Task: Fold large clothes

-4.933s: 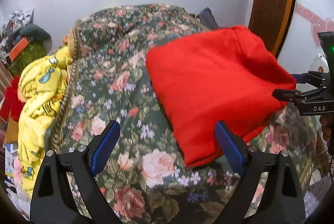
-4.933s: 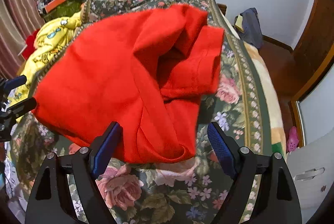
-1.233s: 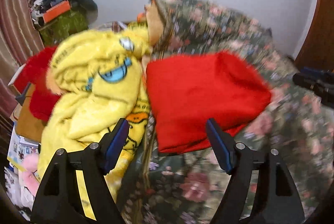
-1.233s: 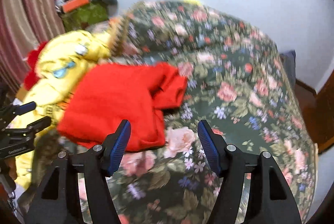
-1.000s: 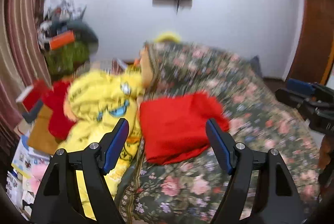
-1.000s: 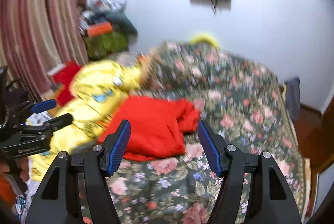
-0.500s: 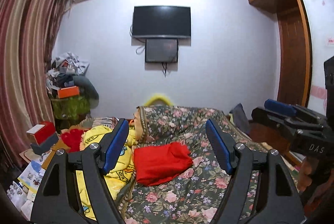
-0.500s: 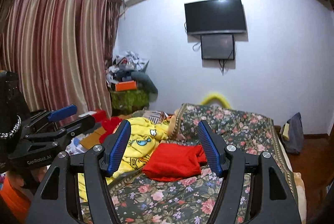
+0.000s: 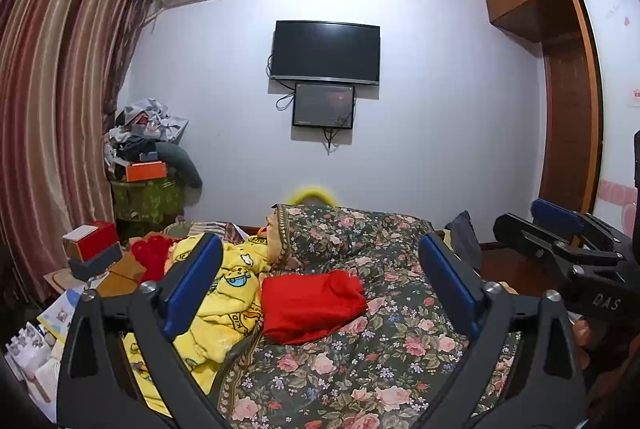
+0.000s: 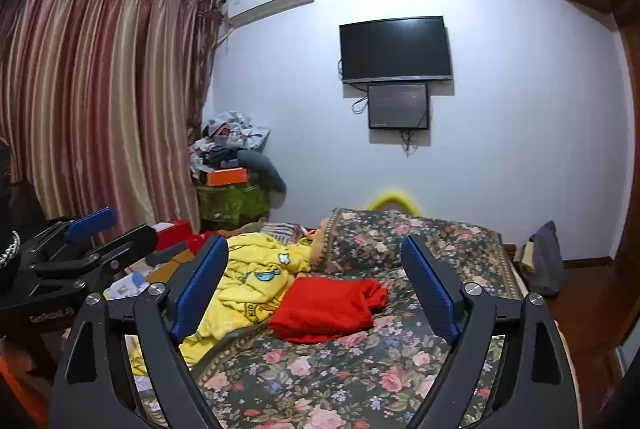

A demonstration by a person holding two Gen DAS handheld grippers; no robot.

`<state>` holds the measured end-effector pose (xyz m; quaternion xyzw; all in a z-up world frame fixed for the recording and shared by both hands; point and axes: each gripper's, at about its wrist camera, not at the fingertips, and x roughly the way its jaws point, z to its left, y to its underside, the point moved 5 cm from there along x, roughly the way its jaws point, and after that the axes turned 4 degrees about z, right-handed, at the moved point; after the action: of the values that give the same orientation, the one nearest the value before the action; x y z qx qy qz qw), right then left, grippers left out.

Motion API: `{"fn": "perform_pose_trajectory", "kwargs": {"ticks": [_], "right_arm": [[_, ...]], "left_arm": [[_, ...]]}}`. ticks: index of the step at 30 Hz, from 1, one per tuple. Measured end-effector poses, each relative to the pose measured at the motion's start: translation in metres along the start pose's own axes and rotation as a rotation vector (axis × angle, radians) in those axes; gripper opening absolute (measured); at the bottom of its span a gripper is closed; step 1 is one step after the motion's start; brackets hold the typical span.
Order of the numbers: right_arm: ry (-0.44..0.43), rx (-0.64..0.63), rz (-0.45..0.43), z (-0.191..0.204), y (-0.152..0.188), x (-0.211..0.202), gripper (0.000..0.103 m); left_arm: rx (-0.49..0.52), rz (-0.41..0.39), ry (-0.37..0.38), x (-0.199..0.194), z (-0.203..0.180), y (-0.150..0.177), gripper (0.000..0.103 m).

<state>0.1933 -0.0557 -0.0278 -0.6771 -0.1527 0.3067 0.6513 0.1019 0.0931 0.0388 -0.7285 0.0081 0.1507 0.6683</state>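
The right gripper [image 9: 560, 229] body reads "DAS"; lettering on the left gripper [image 10: 88, 229] is too blurred to read.

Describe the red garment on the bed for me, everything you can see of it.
The red garment is plain red, soft-looking fabric, folded into a compact, roughly rectangular bundle with a bunched, wrinkled end toward the right. It lies flat on the floral bedspread, near the bed's left edge. Its left side meets the yellow blanket. Neither tool touches it; both are well back from it.

White wall [image 9: 440, 109], mounted TV [image 9: 325, 52] (dark), striped curtains [image 10: 100, 101].
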Motion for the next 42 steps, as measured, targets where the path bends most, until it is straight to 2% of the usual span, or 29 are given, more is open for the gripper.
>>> {"fn": "perform_pose_trajectory", "kwargs": {"ticks": [2,5,27,42], "right_arm": [[0.015,-0.007,0.001,0.001,0.000,-0.001,0.103],[0.033,-0.012,-0.012,0.001,0.001,-0.004,0.103],[0.019,0.004,0.028,-0.002,0.009,-0.004,0.103],[0.016,0.020,0.038,-0.007,0.008,-0.005,0.103]], "left_arm": [[-0.005,0.006,0.003,0.000,0.001,0.002,0.100],[-0.004,0.010,-0.002,0.000,0.003,0.003,0.100],[-0.066,0.043,0.007,0.007,0.019,0.009,0.101],[-0.046,0.046,0.039,0.010,0.012,0.010,0.101]]}}
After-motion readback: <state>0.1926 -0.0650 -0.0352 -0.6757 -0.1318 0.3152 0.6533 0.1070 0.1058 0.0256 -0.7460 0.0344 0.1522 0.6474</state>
